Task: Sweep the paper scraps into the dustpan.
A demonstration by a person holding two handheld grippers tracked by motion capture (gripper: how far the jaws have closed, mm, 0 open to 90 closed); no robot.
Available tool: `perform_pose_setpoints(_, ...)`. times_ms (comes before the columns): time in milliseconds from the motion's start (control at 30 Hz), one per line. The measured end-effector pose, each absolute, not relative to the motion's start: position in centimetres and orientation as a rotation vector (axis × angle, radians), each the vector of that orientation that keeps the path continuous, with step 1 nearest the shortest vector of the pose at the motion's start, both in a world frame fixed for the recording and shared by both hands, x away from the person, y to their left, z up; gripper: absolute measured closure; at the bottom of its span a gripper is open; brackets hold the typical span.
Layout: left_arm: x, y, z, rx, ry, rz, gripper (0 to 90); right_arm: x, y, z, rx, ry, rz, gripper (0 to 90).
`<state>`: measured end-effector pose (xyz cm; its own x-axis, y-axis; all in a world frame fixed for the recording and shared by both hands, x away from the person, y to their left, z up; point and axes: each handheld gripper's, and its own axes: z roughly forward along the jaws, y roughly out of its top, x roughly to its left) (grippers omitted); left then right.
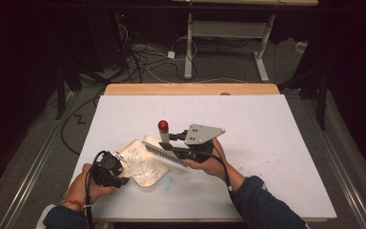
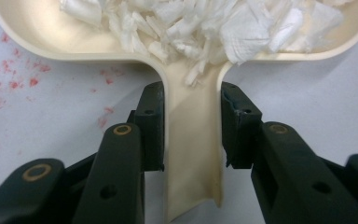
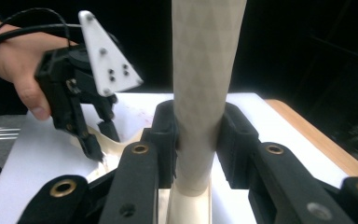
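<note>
A cream dustpan lies on the white table with white paper scraps heaped in it. My left gripper is shut on the dustpan's handle, at the near left in the high view. My right gripper is shut on the cream handle of a brush. In the high view that brush is tilted with its red-capped handle end up and its grey bristles over the pan's far rim. The right gripper sits just right of the pan.
Red specks stain the table left of the dustpan handle, and a faint blue mark lies near the pan. The table's wooden back edge borders a dark floor with cables and another table's legs.
</note>
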<state>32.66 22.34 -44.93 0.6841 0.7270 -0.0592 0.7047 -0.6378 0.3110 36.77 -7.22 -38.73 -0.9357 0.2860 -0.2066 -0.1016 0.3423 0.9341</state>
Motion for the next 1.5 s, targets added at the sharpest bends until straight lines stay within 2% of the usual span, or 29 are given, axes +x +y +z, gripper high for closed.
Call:
perform_pose_setpoints(267, 32.0, 22.9, -44.5, 2.598, 1.115, 0.092, 63.6, 35.4, -11.2, -38.1, 0.23, 2.303, 1.546, 71.2)
perform_pose_setpoints(600, 30.7, 22.2, -44.1, 2.703, 0.984, 0.064, 63.7, 33.3, -15.6, -38.1, 0.31, 2.354, 1.457, 71.1)
perform_pose_setpoints(833, 30.5, 21.8, -44.1, 2.728, 0.971, 0.062, 63.7, 30.5, -18.2, -38.1, 0.288, 2.473, 1.498, 71.1)
perform_pose_setpoints(1133, 30.7, 21.6, -44.2, 2.738, 0.966, 0.058, 63.6, 29.7, -16.5, -38.7, 0.235, 2.61, 1.5, 71.2)
perform_pose_setpoints(1500, 30.9, 21.3, -44.6, 2.755, 0.97, 0.053, 63.6, 33.3, -11.8, -39.0, 0.299, 2.484, 1.466, 70.9)
